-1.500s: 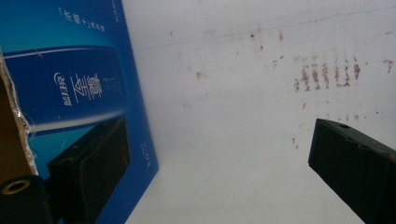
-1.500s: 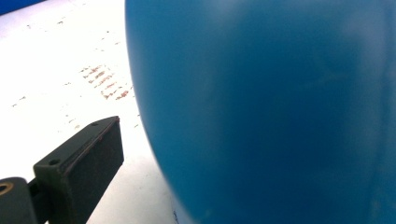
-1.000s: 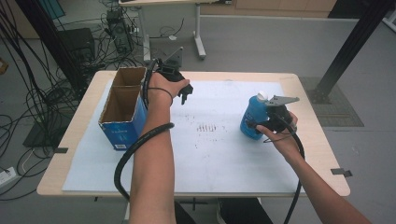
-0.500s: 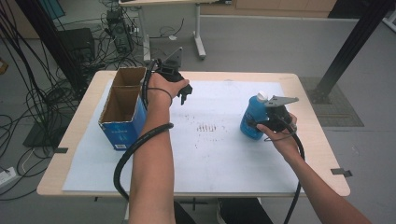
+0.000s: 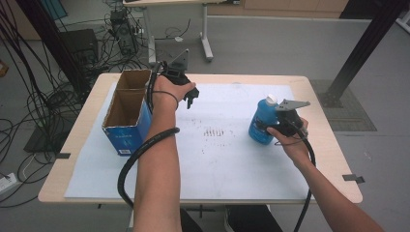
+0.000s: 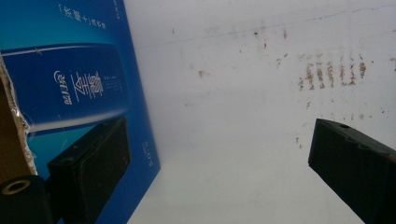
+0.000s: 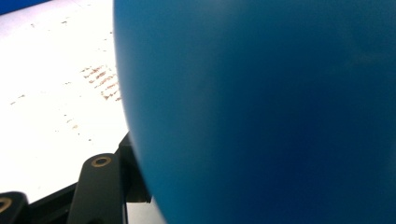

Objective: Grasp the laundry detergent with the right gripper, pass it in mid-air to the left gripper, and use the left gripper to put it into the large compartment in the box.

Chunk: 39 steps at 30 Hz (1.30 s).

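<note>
While upright, bottle [image 5: 262, 123] sits within right gripper [image 5: 276, 126].

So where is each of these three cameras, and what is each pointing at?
High view: above the person's side, looking forward and down on the table; both forearms, left gripper, right gripper.
Left gripper view: rides the left gripper, looking past its open jaws at the blue box and white sheet.
Right gripper view: rides the right gripper, pressed close to the blue bottle.
Shared: brown marks appear in all three.
</note>
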### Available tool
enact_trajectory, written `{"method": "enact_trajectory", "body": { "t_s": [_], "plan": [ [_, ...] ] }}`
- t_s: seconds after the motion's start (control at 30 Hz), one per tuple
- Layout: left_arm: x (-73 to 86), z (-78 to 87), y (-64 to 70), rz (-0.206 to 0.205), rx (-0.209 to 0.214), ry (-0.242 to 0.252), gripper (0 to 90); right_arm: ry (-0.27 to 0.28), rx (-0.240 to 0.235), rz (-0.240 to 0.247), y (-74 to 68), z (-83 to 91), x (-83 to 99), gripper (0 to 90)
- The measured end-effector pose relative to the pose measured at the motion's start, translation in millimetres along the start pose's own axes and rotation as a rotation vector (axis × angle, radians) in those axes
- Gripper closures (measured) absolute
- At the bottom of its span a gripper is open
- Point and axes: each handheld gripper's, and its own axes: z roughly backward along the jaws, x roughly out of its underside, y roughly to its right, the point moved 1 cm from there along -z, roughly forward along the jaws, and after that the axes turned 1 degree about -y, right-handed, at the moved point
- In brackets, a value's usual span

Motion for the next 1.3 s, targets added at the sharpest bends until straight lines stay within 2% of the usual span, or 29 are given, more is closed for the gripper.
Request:
{"method": "enact_trajectory", "body": {
  "t_s": [0.77, 1.3],
  "plan": [
    [-0.5, 3.9, 0.4, 0.002, -0.002, 0.010, 6.3, 0.013, -0.033, -0.021, 3.8, 0.6, 1.0, 41.2],
    [1.2, 6.1, -1.9, 0.002, -0.006, 0.010, 6.3, 0.012, -0.033, -0.019, 3.8, 0.7, 1.0, 41.5]
  ]
}}
